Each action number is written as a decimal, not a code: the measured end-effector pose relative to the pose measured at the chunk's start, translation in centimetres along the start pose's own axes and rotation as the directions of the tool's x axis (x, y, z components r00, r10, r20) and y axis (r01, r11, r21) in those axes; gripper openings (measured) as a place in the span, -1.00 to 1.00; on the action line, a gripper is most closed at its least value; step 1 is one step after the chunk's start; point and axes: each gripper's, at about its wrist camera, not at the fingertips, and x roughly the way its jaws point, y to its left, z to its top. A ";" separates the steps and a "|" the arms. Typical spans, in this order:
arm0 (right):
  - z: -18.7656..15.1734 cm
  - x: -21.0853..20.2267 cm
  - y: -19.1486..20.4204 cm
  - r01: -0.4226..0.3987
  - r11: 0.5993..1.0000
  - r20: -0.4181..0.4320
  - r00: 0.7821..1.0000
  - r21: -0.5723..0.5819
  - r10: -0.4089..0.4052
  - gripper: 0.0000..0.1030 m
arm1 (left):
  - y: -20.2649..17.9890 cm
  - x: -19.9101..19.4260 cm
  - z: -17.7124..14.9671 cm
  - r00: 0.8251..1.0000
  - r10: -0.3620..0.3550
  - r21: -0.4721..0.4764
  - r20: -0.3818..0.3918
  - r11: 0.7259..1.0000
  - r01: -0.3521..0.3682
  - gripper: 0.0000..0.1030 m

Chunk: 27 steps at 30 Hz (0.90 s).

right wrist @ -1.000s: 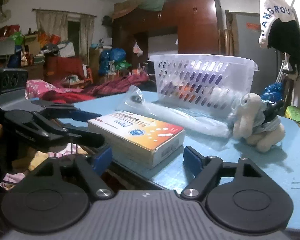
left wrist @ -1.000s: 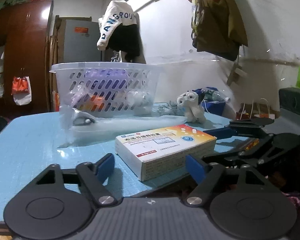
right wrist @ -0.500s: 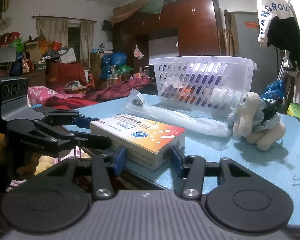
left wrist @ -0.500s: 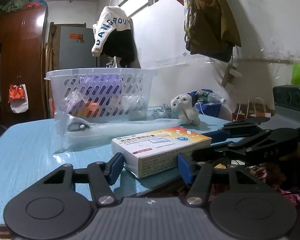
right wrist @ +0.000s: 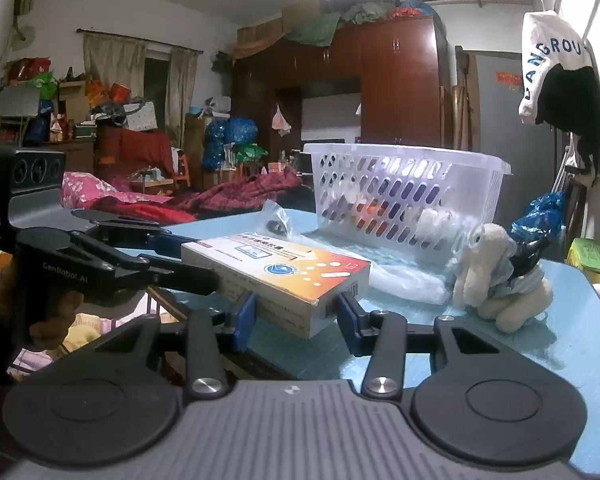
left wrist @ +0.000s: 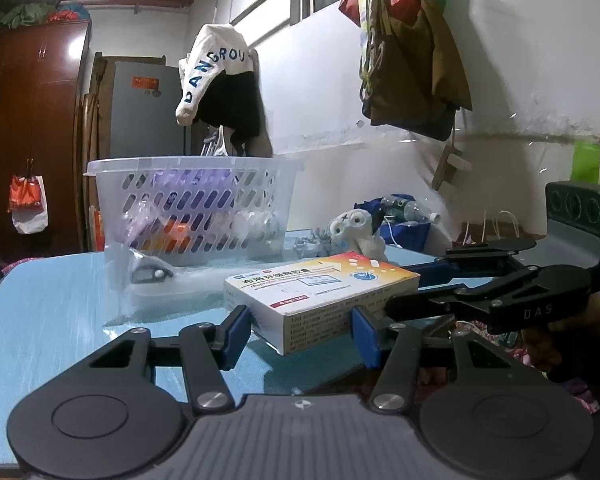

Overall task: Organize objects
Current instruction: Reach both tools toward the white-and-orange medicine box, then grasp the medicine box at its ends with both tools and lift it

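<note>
- Bench (left wrist: 40, 312): light blue top that carries every item; its near edge runs under the box, so both tools can reach in from off the bench.
- Laundry-style basket (left wrist: 192, 204): white, perforated, upright at the far left in the left wrist view. It already holds items, so it is judged to be where the loose things go.
- Clear plastic bag (left wrist: 156, 280): lies flat just in front of the basket, with a dark item inside that I cannot identify.
- Left gripper (left wrist: 300, 328): jaws narrowed onto the near left corner of the medicine box; the blue pads look in contact on both sides, though a firm pinch cannot be confirmed.
- Medicine box (left wrist: 324, 284): flat on its broad face at the near edge of the bench, printed face up. Its long axis runs left to right across the near edge, skewed, so each camera meets a corner. Gripped at both ends, it is judged ready for a level lift.
- Right gripper (right wrist: 296, 312): jaws likewise closed on the box's opposite end, pads against both sides.
- Plush toy (right wrist: 496, 280): cream, seated upright on the right, near the basket and apart from the box.
</note>
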 end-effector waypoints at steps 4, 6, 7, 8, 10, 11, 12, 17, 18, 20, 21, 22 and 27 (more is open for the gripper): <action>0.8 -0.1 0.3 0.011 1.000 0.016 1.000 -0.015 -0.011 -0.08 | 0.2 -0.4 0.6 1.000 -0.002 -0.004 0.023 1.000 0.003 0.13; 1.3 -0.3 0.2 0.015 1.000 0.032 0.999 -0.021 -0.014 -0.08 | 0.1 -0.5 1.2 0.999 -0.001 0.002 0.041 1.000 0.001 0.13; 1.6 -0.4 0.2 0.015 1.000 0.038 0.999 -0.023 -0.014 -0.08 | 0.0 -0.6 1.5 0.999 0.000 0.011 0.049 1.000 -0.001 0.13; 1.9 -0.6 0.1 0.016 1.000 0.046 0.999 -0.024 -0.015 -0.08 | -0.1 -0.7 1.9 0.998 0.001 0.022 0.059 1.000 -0.002 0.13; 2.5 -0.8 -0.1 0.023 0.999 0.067 0.998 -0.033 -0.021 -0.09 | 0.0 -0.8 2.7 0.997 -0.004 0.029 0.076 1.000 0.002 0.13; 2.9 -1.0 -0.2 0.027 0.999 0.078 0.997 -0.038 -0.024 -0.09 | 0.0 -0.8 3.2 0.996 -0.008 0.033 0.088 0.999 0.006 0.13; 3.3 -1.1 -0.3 0.031 0.999 0.088 0.996 -0.043 -0.027 -0.10 | 0.0 -0.8 3.7 0.995 -0.012 0.036 0.099 0.999 0.008 0.13; 5.4 -1.3 -1.0 0.048 0.996 0.122 0.992 -0.072 -0.039 -0.11 | 0.1 -0.5 5.9 0.989 -0.025 0.055 0.143 0.998 0.018 0.13; 5.9 -1.2 -1.2 0.048 0.996 0.125 0.991 -0.072 -0.039 -0.11 | 0.1 -0.4 6.3 0.989 -0.026 0.059 0.148 0.998 0.017 0.13; 6.5 -0.9 -1.7 0.048 0.996 0.134 0.990 -0.070 -0.039 -0.12 | 0.3 -0.1 7.4 0.987 -0.027 0.070 0.156 0.997 0.016 0.13; 6.9 -0.9 -1.9 0.050 0.996 0.139 0.990 -0.070 -0.040 -0.12 | 0.4 0.1 8.0 0.986 -0.030 0.072 0.162 0.997 0.018 0.13; 7.3 -0.8 -2.1 0.051 0.996 0.144 0.989 -0.069 -0.041 -0.13 | 0.6 0.2 8.6 0.985 -0.032 0.074 0.168 0.997 0.020 0.13; 8.7 -0.3 -2.9 0.063 0.996 0.158 0.986 -0.065 -0.052 -0.15 | 1.1 1.0 11.1 0.981 -0.030 0.091 0.190 0.996 0.012 0.12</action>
